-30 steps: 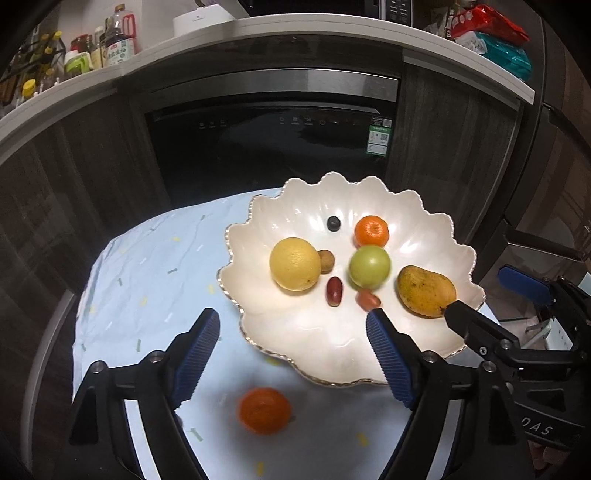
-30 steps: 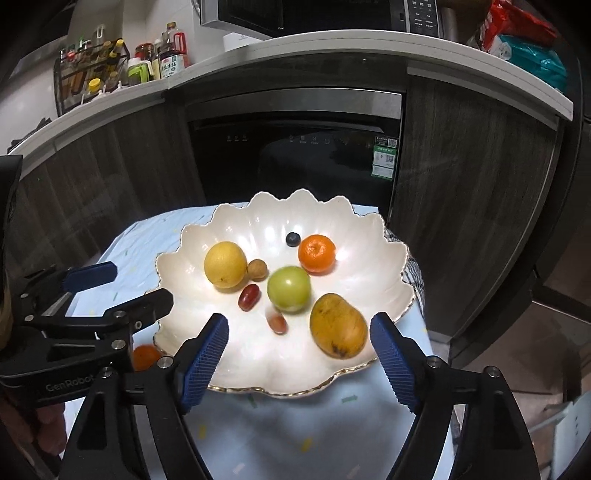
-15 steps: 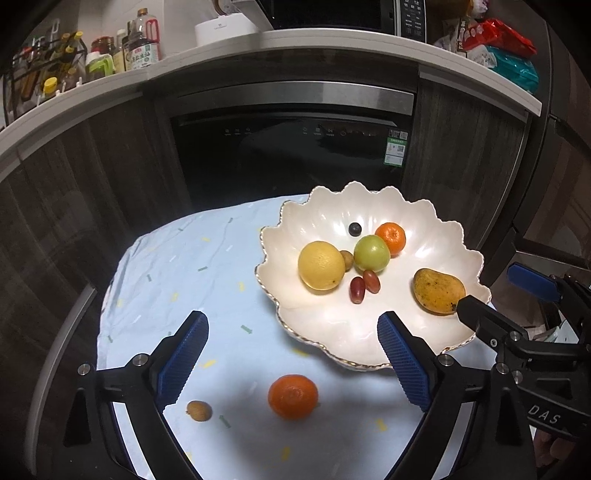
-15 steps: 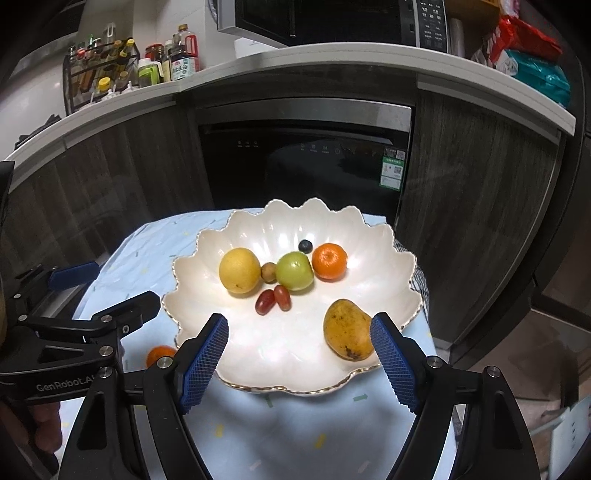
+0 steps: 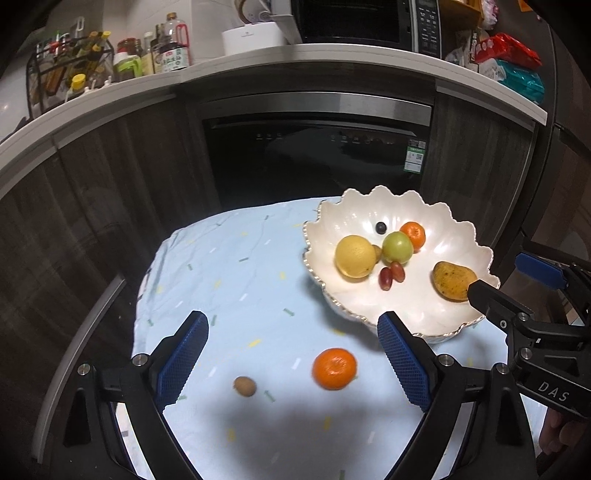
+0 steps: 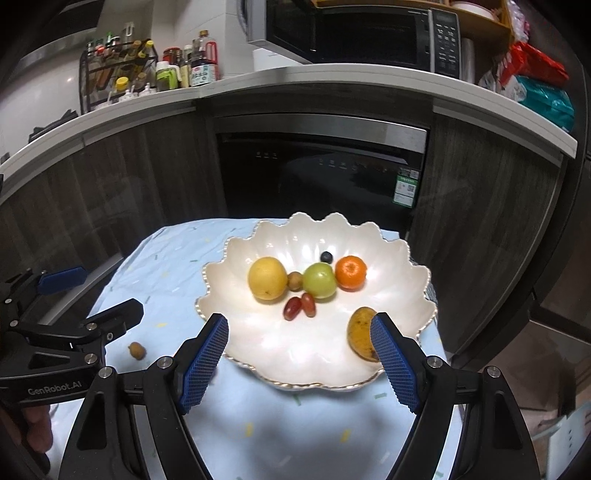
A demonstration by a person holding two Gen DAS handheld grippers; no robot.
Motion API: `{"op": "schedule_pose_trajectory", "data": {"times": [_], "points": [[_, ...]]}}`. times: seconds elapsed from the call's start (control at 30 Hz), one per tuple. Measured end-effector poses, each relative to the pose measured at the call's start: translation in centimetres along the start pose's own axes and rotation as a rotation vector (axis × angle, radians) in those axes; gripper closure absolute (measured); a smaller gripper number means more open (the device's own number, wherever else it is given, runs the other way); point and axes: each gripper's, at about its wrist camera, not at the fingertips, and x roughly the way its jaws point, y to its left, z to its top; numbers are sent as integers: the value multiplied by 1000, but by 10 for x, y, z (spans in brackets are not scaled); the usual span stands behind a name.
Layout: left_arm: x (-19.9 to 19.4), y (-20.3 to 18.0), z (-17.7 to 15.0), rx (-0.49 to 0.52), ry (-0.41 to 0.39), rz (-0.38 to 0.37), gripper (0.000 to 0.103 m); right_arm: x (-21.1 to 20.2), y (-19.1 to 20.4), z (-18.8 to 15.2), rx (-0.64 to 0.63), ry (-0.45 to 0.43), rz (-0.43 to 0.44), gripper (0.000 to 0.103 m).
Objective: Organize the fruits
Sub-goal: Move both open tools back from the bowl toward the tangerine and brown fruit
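Observation:
A white scalloped bowl (image 5: 439,314) (image 6: 258,354) sits on a light blue cloth. It holds a yellow citrus (image 6: 267,278), a green apple (image 6: 320,280), an orange tangerine (image 6: 351,272), two red grapes (image 6: 300,307), a blueberry (image 6: 326,256), a small brown fruit (image 6: 294,279) and a mango (image 6: 360,338). A second tangerine (image 5: 334,368) and a small brown kiwi-like fruit (image 5: 244,386) (image 6: 136,349) lie on the cloth outside the bowl. My left gripper (image 5: 291,362) is open and empty above these two. My right gripper (image 6: 299,363) is open and empty over the bowl's near rim.
The blue cloth (image 5: 229,280) covers a small table with edges close on the left and front. A dark oven front (image 5: 317,158) and wooden cabinets stand behind. The counter above carries bottles (image 5: 170,51) and a microwave (image 6: 354,33).
Both grippers have pulled back and up from the bowl. The left view has swung left, bringing the loose tangerine and the small brown fruit on the cloth into view.

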Motion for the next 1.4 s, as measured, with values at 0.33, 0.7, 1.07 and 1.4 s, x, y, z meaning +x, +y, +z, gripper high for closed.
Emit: {"op": "schedule_pose_trajectory", "data": {"times": [0.33,0.7,1.07,1.4], "points": [[-16,19,-12,-22,-10,21,9,-10,25,-1,-46,-10,19,23],[-22,43,-33,-50,2,50,9,-8,51,-13,-58,5,33,23],[-6,60,-59,-63,40,69,9,9,70,-33,-63,50,35,23],[15,65,-79,-54,61,91,9,26,84,-50,-103,70,45,23]]}}
